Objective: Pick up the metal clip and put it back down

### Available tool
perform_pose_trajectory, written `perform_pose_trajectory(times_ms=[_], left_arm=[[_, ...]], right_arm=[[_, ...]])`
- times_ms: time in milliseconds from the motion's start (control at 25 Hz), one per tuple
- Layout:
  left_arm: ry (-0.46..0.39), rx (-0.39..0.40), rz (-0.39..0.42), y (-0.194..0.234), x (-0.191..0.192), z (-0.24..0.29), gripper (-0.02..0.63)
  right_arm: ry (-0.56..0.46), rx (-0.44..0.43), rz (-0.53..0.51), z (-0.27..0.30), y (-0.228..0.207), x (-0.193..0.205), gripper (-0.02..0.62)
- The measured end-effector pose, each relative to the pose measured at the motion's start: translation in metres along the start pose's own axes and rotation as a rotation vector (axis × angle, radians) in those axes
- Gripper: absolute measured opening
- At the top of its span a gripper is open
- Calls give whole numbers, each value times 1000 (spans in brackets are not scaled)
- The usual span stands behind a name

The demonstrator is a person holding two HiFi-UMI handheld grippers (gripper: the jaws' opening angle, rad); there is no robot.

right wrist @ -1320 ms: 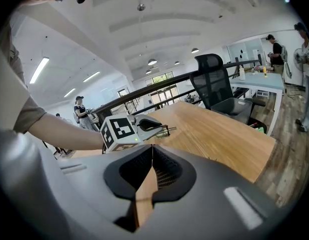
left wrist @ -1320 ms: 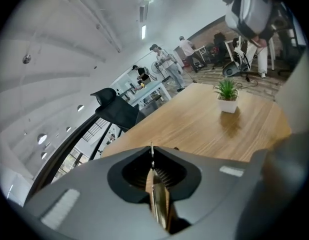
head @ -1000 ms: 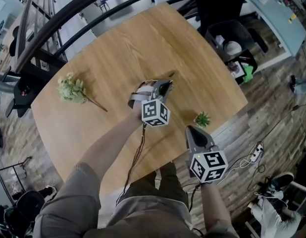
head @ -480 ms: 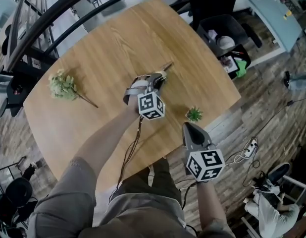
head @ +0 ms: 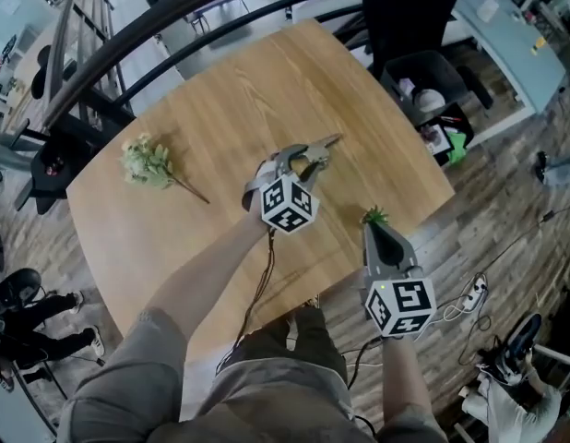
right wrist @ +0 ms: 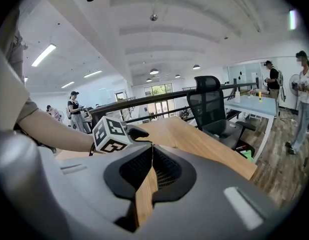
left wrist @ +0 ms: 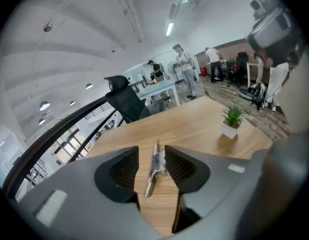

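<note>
The thin metal clip [head: 325,143] lies on the wooden table [head: 220,90] just past the tips of my left gripper [head: 308,158]. In the left gripper view the clip [left wrist: 154,168] shows in the gap of that gripper [left wrist: 152,156], close to the right-hand pad with wood showing on its other side. Those jaws have just been opening and do not press on the clip. My right gripper [head: 374,224] hovers at the table's near edge with nothing in it. Its jaws [right wrist: 152,146] meet at the tip.
A small potted plant [head: 376,216] stands at the table's near right edge, right by my right gripper. A bunch of pale flowers [head: 150,162] lies at the table's left. A black office chair [right wrist: 212,105] and a bin [head: 434,79] stand beyond the far right edge.
The left gripper's jaws have spread apart around the clip. The right gripper has come up closer to the potted plant.
</note>
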State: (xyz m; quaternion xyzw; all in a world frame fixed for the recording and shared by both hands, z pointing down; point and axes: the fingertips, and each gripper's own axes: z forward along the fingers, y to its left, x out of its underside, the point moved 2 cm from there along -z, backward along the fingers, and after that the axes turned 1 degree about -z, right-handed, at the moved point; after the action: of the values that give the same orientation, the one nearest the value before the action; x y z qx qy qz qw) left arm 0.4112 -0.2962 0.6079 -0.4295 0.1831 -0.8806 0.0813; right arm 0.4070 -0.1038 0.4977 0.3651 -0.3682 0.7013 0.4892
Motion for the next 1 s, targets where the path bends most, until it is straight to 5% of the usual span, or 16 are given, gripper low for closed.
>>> perform_pose_trajectory(times_ms=[240,520,1000], left_arm=[[-142,-48,-100,27,-33,-84,148],[-317,-139,-188,52,-65,-201,12],[-417,-216,-233,61,-82,-350,0]], right_arm=[[-121,-25,-89,-26,31,-62,12],[-245,-96,-140,-67,84,-115,12],[-395,-200,-214,-111,150,-179,12]])
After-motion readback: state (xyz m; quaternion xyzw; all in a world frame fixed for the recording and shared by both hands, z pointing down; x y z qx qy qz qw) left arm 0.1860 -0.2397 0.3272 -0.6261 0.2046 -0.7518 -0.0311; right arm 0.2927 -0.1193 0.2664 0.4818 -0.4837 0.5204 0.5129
